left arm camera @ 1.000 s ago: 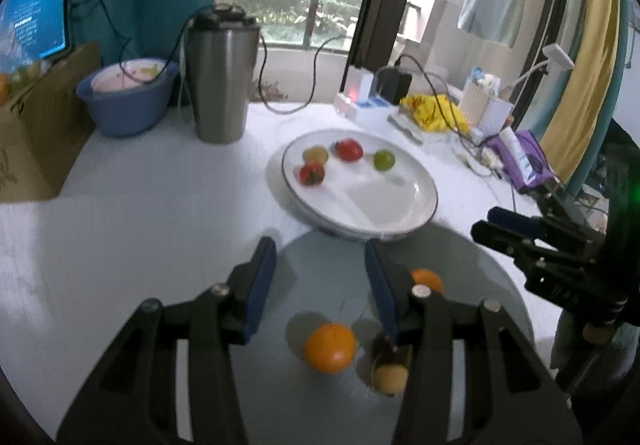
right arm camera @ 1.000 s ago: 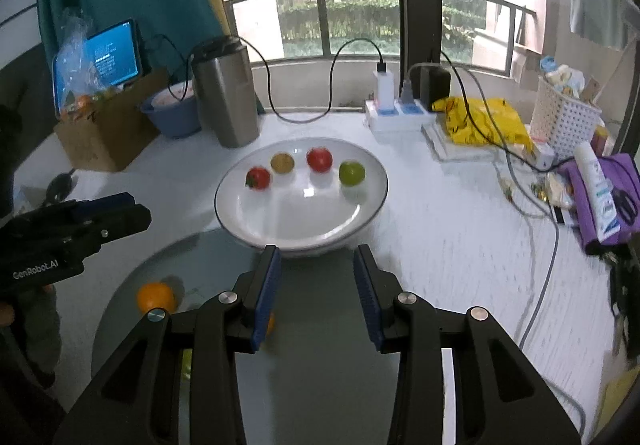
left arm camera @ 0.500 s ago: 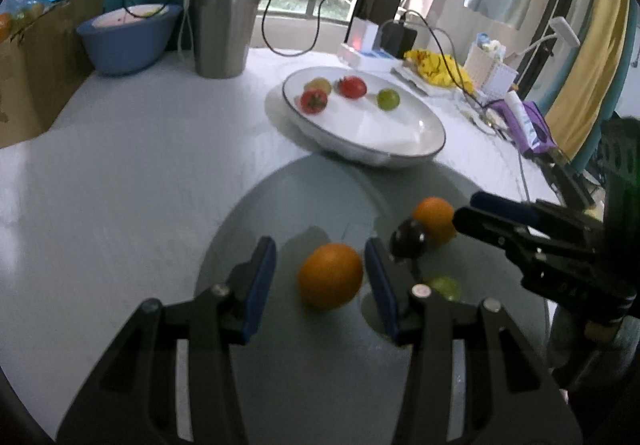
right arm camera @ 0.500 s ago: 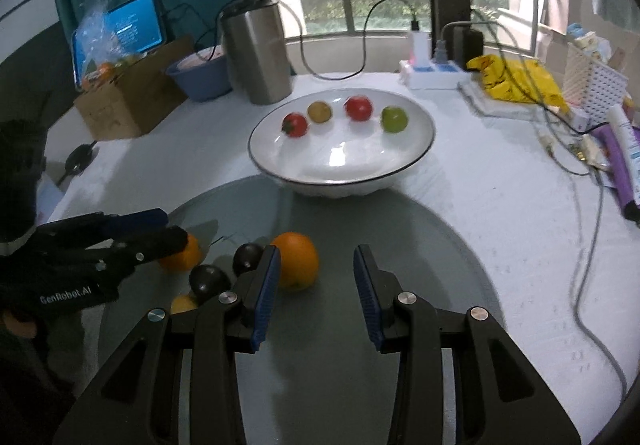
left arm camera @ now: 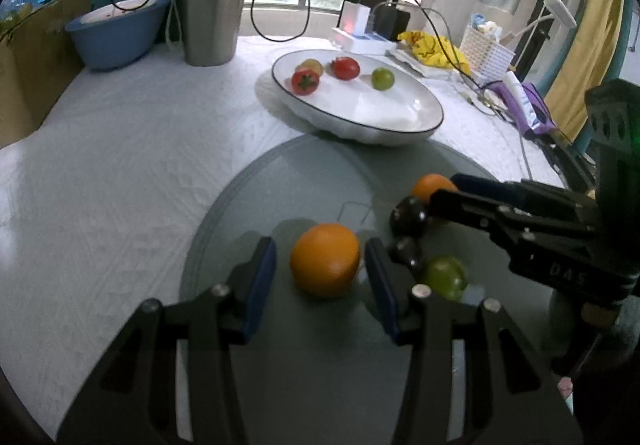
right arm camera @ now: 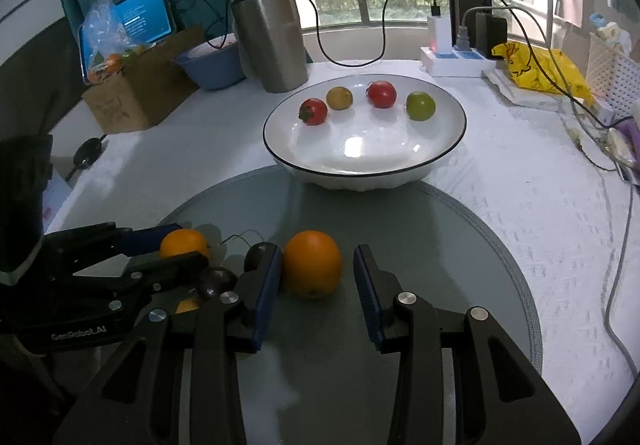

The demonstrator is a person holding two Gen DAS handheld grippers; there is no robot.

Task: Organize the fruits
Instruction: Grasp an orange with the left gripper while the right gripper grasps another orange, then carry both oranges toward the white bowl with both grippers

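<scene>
Left gripper [left arm camera: 320, 275] at lower centre of its view, jaws apart around an orange [left arm camera: 325, 259] untouched on the grey mat [left arm camera: 280, 185], right gripper [right arm camera: 316, 287] likewise parted, second orange [right arm camera: 313, 263] by its left pad, white plate [right arm camera: 360, 161] of four fruits above centre.

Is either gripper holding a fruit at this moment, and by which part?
Nothing is held. Each gripper, left and right, has open jaws around its own orange on the glass, unclamped.
</scene>
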